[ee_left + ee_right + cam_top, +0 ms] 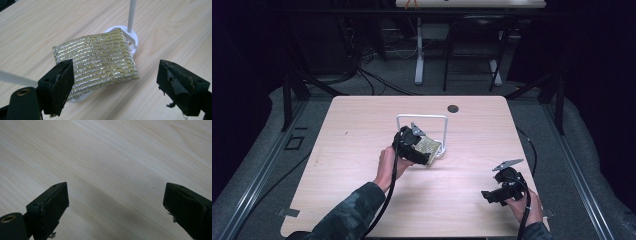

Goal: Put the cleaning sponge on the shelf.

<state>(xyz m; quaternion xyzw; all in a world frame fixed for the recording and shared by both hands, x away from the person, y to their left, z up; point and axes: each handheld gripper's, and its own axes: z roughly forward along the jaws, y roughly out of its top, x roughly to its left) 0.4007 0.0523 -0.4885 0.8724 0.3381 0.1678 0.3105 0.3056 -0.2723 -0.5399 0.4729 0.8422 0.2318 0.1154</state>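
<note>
The gold-and-silver scouring pad (96, 61) lies at the centre of the left gripper view, leaning tilted on the round base of the white wire stand (131, 15) at upper right. The left gripper (115, 83) hangs wide open with the pad between its jaws, untouched; to grip well, probably lower it until both pads straddle the near edge, then close. The right gripper (116, 210), also open and empty, idles over the bare table (105, 152).

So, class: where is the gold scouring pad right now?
The scouring pad lies near the table's middle, resting partly on the white rack's round foot, just ahead of the open left hand-held gripper.
</note>
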